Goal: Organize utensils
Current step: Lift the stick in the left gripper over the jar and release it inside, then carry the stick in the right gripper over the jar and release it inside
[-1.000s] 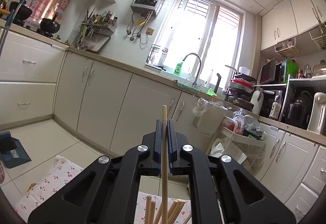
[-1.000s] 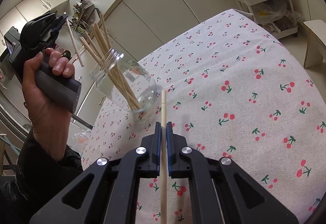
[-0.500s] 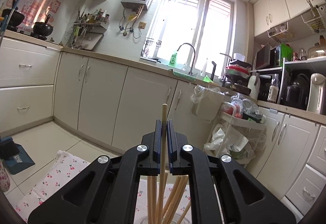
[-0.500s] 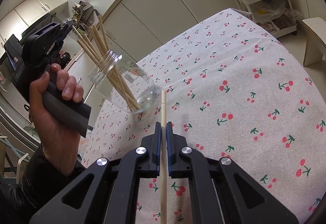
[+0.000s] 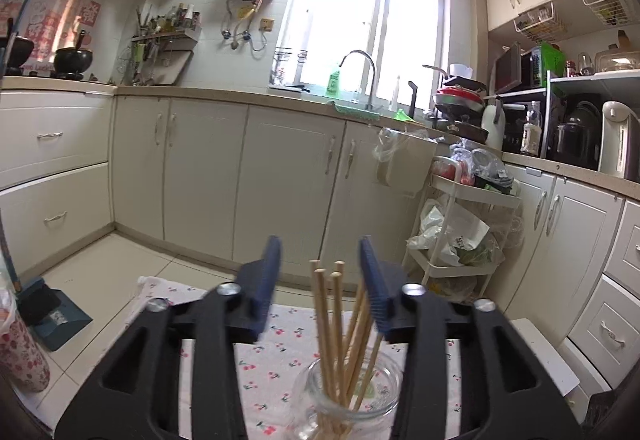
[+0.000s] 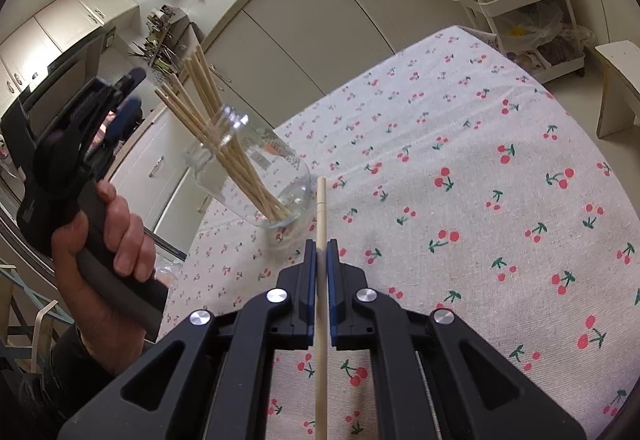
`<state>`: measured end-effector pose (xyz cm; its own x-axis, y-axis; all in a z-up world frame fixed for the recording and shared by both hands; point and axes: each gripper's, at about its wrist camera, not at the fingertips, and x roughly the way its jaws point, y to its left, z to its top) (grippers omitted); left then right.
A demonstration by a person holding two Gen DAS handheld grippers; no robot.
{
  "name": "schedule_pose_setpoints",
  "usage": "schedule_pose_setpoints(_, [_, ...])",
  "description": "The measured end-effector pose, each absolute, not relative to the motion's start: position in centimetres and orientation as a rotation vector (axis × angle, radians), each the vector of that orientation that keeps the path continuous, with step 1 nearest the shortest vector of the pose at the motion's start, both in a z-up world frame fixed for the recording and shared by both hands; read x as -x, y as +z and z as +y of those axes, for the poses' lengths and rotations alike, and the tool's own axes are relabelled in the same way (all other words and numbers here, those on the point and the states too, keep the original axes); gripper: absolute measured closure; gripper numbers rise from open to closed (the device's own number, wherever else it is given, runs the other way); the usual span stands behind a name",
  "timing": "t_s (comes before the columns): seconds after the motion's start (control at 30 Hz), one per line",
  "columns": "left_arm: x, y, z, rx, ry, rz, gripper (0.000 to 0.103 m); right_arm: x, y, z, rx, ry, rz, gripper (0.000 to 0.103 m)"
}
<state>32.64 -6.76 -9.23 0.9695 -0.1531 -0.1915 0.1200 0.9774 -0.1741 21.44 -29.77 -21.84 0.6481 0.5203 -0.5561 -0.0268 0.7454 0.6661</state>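
A clear glass jar (image 6: 256, 179) stands on the cherry-print tablecloth (image 6: 460, 179) and holds several wooden chopsticks (image 6: 216, 127). In the left wrist view the jar (image 5: 352, 396) sits just below my left gripper (image 5: 320, 268), which is open and empty, with the chopsticks' (image 5: 336, 324) tops rising between its fingers. In the right wrist view the left gripper (image 6: 124, 91) is just left of the chopstick tops. My right gripper (image 6: 318, 252) is shut on a single wooden chopstick (image 6: 321, 240), held above the cloth a little right of the jar's base.
Cream kitchen cabinets (image 5: 240, 175) run behind the table. A white trolley (image 5: 472, 232) with bags stands right of it, and a wooden stool (image 6: 616, 79) at the table's far right. A patterned bottle (image 5: 20, 352) stands at the left.
My left gripper has opened and let go of its chopstick, which now stands in the jar. The left gripper has tilted down towards the jar. My right gripper has stayed still with its chopstick.
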Motion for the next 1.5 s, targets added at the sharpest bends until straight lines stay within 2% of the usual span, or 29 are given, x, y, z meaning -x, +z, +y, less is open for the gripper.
schedule_pose_setpoints(0.13, [-30.7, -9.1, -5.1, 0.161, -0.123, 0.21, 0.053, -21.7, -20.6, -30.2, -0.733, 0.35, 0.758, 0.097])
schedule_pose_setpoints(0.2, [-29.7, -9.7, -3.9, 0.174, -0.1, 0.226, 0.047, -22.2, -18.8, -30.1, -0.739, 0.357, 0.693, 0.097])
schedule_pose_setpoints(0.4, [-28.1, -13.9, -0.7, 0.219, -0.042, 0.36, 0.046, -24.7, -12.8, -29.2, -0.747, 0.378, 0.496, 0.097])
schedule_pose_setpoints(0.6, [-27.5, -16.7, 0.7, 0.255, -0.027, 0.417, 0.046, -28.5, -10.0, -27.4, -0.748, 0.335, 0.369, 0.097])
schedule_pose_setpoints(0.97, [-28.2, -18.6, 1.7, 0.326, -0.031, 0.445, 0.045, -34.2, -9.8, -25.7, -0.723, 0.158, 0.237, 0.097])
schedule_pose_setpoints(1.23, [-28.4, -18.8, 1.7, 0.332, -0.048, 0.443, 0.043, -36.5, -10.6, -23.7, -0.596, 0.099, 0.253, 0.097])
schedule_pose_setpoints(1.5, [-28.5, -18.9, 1.7, 0.344, -0.047, 0.446, 0.04, -35.0, -10.9, -21.9, -0.481, 0.113, 0.253, 0.097])
